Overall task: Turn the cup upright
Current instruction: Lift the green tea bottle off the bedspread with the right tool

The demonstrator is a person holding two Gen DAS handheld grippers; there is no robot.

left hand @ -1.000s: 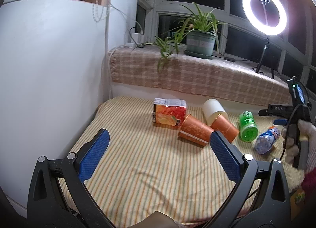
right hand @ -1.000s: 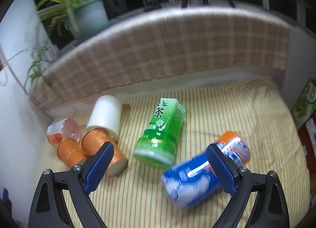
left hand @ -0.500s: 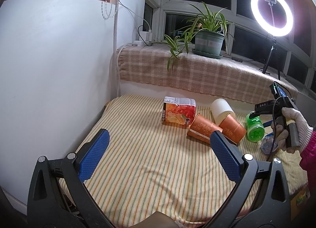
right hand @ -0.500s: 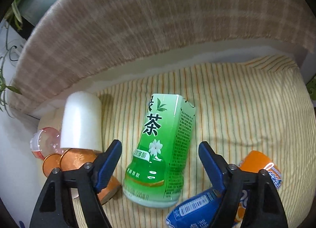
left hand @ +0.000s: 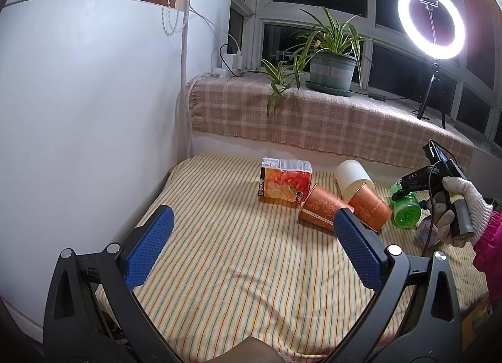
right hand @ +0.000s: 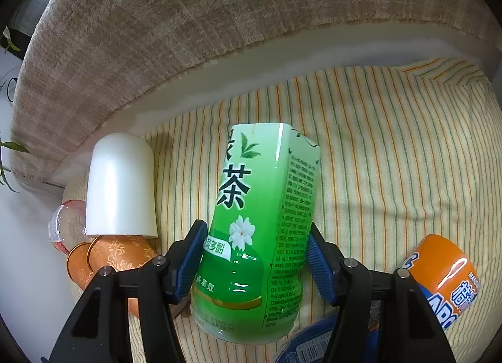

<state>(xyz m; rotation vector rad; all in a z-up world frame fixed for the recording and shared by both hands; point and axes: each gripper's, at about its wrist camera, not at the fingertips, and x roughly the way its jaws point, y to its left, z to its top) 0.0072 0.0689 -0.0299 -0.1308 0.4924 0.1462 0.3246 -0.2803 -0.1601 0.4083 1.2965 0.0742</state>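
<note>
A green tea cup (right hand: 257,237) lies on its side on the striped cloth (right hand: 392,143). My right gripper (right hand: 254,262) straddles its lower half, blue pads close on both sides, jaws still apart. In the left wrist view the same cup (left hand: 406,210) lies at the far right under the right gripper (left hand: 408,187). My left gripper (left hand: 251,250) is open and empty above the near cloth. A white cup (right hand: 120,187) and two orange patterned cups (left hand: 323,207) (left hand: 370,209) also lie on their sides.
An orange juice cup (left hand: 285,182) lies left of the orange cups. A blue and orange bottle (right hand: 445,281) lies right of the green cup. A white cabinet (left hand: 78,111) stands to the left. A checked ledge (left hand: 313,121) with a potted plant (left hand: 332,74) and ring light (left hand: 431,17) runs behind.
My right gripper has moved forward and down over the green tea cup and narrowed around it. The left gripper has drawn back and tilted up a little, still open.
</note>
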